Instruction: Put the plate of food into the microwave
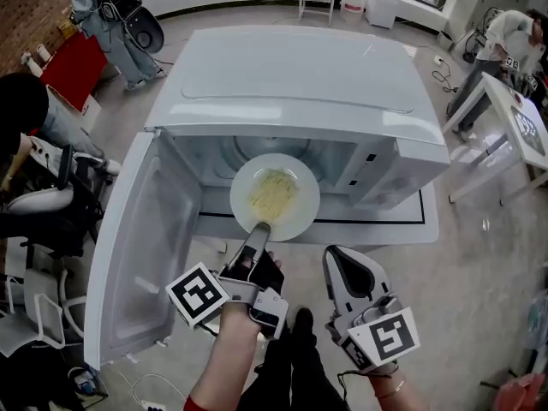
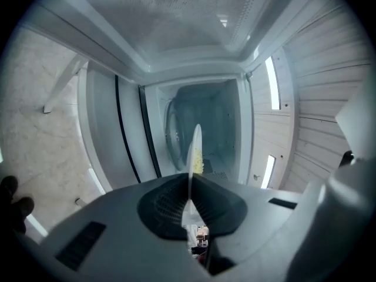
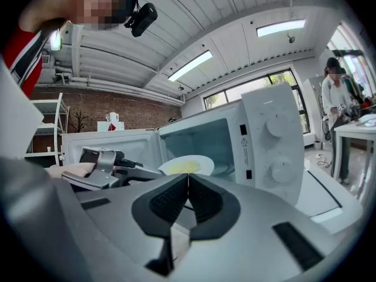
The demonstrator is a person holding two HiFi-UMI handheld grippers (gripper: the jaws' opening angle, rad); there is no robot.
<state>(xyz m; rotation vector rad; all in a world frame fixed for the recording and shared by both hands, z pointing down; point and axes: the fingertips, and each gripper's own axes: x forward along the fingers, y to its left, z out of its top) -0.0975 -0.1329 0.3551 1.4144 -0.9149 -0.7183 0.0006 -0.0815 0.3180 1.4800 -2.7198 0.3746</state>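
Note:
The white microwave (image 1: 300,75) stands open, its door (image 1: 137,255) swung out to the left. A white plate (image 1: 274,197) of yellow food hangs level at the mouth of the cavity. My left gripper (image 1: 259,229) is shut on the plate's near rim. In the left gripper view the plate (image 2: 195,151) shows edge-on, pinched in the left gripper (image 2: 190,184), with the glass turntable (image 2: 176,128) ahead. My right gripper (image 1: 334,257) hangs to the right of the plate, shut and empty. The right gripper view shows this right gripper (image 3: 188,184) closed, with the plate (image 3: 187,165) beyond it.
The microwave's control panel with two knobs (image 3: 273,140) is right of the cavity. The microwave sits on a low white surface (image 1: 432,223) with a black line. A white table (image 1: 514,135) and a person stand at the right; chairs and a seated person are on the left.

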